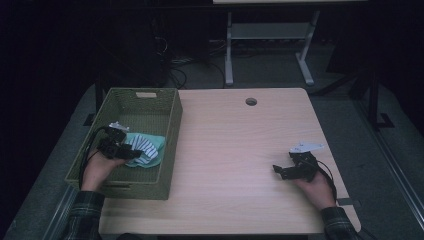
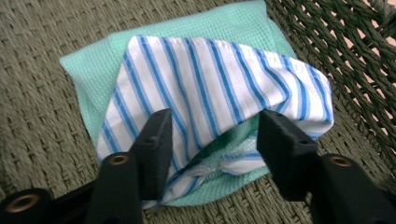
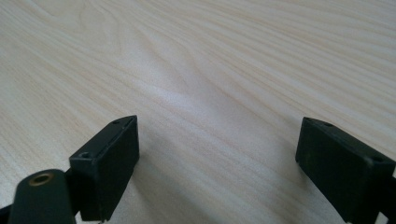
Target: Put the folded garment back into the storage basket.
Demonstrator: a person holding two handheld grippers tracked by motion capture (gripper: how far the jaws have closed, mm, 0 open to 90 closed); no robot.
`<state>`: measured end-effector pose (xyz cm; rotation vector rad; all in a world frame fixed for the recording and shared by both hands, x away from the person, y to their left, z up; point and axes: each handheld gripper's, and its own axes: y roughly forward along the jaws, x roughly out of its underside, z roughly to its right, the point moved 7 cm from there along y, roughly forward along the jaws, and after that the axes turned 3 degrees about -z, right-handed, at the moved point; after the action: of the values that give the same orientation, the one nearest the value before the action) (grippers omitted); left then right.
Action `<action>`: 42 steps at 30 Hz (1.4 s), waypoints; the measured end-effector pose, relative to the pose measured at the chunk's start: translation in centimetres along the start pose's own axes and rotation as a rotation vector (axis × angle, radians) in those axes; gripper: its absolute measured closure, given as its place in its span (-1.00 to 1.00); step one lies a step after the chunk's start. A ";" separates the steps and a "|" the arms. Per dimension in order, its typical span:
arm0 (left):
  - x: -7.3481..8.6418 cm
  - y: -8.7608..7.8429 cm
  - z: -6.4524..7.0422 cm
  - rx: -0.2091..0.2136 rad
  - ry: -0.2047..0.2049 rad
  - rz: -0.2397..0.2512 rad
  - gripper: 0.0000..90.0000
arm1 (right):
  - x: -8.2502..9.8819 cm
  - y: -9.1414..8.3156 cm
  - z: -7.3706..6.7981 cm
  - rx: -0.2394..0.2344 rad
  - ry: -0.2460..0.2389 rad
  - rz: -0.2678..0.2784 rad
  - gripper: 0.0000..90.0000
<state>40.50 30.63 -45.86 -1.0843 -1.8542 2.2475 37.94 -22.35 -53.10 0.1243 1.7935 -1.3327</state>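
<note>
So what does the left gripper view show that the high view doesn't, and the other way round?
The left gripper view shows the open jaws of the left gripper astride a fold of the striped cloth, and the basket's weave. The high view shows the wooden table and the right gripper above it. Both show the striped cloth lying on the green cloth in the basket.

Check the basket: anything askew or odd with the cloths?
Slightly. The striped cloth lies rumpled and skewed on the flat green cloth in the basket, one edge curled up. The left tool stands open over it. No damage.
</note>
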 end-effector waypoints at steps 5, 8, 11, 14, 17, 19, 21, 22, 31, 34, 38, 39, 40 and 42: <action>-0.2 -0.2 0.2 0.016 -0.002 0.018 -0.35 | 0.0 0.0 0.0 0.001 0.001 0.000 -0.71; -0.4 -0.4 0.2 0.023 -0.008 0.041 -0.49 | 0.0 0.0 0.0 0.001 0.000 0.000 -0.71; -0.6 -0.7 0.4 0.042 0.007 0.052 -0.57 | 0.0 0.0 0.0 0.001 0.000 -0.001 -0.71; -0.8 -1.1 0.5 0.050 0.005 0.063 -0.60 | 0.0 0.0 0.0 0.001 0.000 0.000 -0.71; -1.1 -1.8 0.9 0.070 0.003 0.091 -0.62 | 0.0 0.0 0.0 0.001 0.001 0.000 -0.71; -1.5 -2.3 1.3 0.068 0.009 0.099 -0.64 | 0.0 0.0 0.0 0.001 0.001 0.000 -0.71; -2.0 -2.8 1.9 0.073 0.013 0.115 -0.64 | 0.0 0.0 0.0 0.001 0.001 0.000 -0.71; -2.3 -3.1 2.2 0.074 0.021 0.121 -0.64 | 0.0 0.0 0.0 0.001 0.000 0.000 -0.71; -5.1 -4.5 5.8 0.098 0.062 0.199 -0.64 | 0.0 0.0 0.0 0.001 0.000 0.000 -0.71; -6.0 -4.8 7.1 0.104 0.080 0.220 -0.64 | 0.0 0.0 0.0 0.001 0.000 0.000 -0.71; -7.1 -5.1 9.1 0.125 0.098 0.245 -0.64 | 0.0 0.0 0.0 0.000 0.001 -0.001 -0.71; -7.4 -5.1 9.6 0.131 0.106 0.250 -0.64 | 0.0 0.0 0.0 0.001 0.001 0.000 -0.71; -7.6 -5.1 10.1 0.136 0.112 0.257 -0.64 | 0.0 0.0 0.0 0.001 0.001 0.000 -0.71; -8.1 -5.1 11.2 0.150 0.129 0.268 -0.64 | 0.0 0.0 0.0 0.001 0.001 -0.001 -0.71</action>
<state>38.79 19.00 -36.94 -1.4872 -1.5439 2.3392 37.94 -22.36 -53.09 0.1251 1.7939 -1.3341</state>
